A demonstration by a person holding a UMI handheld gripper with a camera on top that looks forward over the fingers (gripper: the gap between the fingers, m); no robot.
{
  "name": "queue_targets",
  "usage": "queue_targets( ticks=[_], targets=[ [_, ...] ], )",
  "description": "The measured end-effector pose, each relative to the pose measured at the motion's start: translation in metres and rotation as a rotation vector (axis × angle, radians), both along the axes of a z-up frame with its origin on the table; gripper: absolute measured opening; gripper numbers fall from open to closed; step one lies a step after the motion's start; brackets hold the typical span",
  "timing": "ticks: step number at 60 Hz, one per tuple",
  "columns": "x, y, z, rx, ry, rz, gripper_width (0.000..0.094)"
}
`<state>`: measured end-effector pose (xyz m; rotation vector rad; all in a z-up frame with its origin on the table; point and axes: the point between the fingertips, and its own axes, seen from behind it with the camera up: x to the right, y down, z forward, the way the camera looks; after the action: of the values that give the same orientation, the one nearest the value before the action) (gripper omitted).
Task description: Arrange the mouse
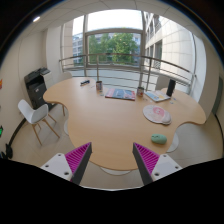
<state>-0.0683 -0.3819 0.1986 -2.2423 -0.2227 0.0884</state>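
Observation:
My gripper (112, 150) is open and empty, held above the near edge of a large wooden table (100, 120). Its magenta pads (78, 158) stand wide apart with only bare tabletop between them. A small white object (158, 139), possibly the mouse, lies on the table just beyond the right finger. A flat blue-grey mat (122, 94) lies at the far side of the table, well beyond the fingers. I cannot make out a mouse with certainty.
A pale green round item (157, 114) lies right of centre. A cup (99, 87) stands at the far side, and a dark upright object (169, 89) at the far right. A white chair (35, 115) and a black printer (36, 85) stand left. Windows fill the back wall.

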Motion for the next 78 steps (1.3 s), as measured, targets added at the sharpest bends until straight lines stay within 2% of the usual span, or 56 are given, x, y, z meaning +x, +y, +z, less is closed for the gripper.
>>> queue_targets(
  ticks=[10, 20, 26, 32, 45, 52, 64, 69, 72, 75, 78],
  targets=[
    [0.036, -0.01, -0.039, -0.059, -0.004, -0.059, 0.0847],
    [0.137, 0.003, -0.12, -0.123, -0.036, -0.148, 0.0848],
    [0.186, 0.032, -0.146, -0.105, -0.054, -0.198, 0.0846],
    [0.224, 0.068, -0.168, -0.077, -0.078, -0.214, 0.0849],
    [0.264, 0.14, -0.209, -0.073, -0.089, -0.18, 0.0845],
    [0.267, 0.173, -0.211, -0.053, -0.081, -0.139, 0.0842],
    [0.274, 0.219, -0.21, -0.026, -0.074, -0.117, 0.0833],
    [0.284, 0.242, -0.215, -0.019, -0.049, -0.118, 0.0778],
    [0.28, 0.245, -0.214, -0.019, -0.032, -0.118, 0.0697],
    [0.27, 0.248, -0.215, -0.022, -0.005, -0.112, 0.0571],
    [0.27, 0.25, -0.214, -0.009, -0.02, -0.109, 0.0542]
  ],
)
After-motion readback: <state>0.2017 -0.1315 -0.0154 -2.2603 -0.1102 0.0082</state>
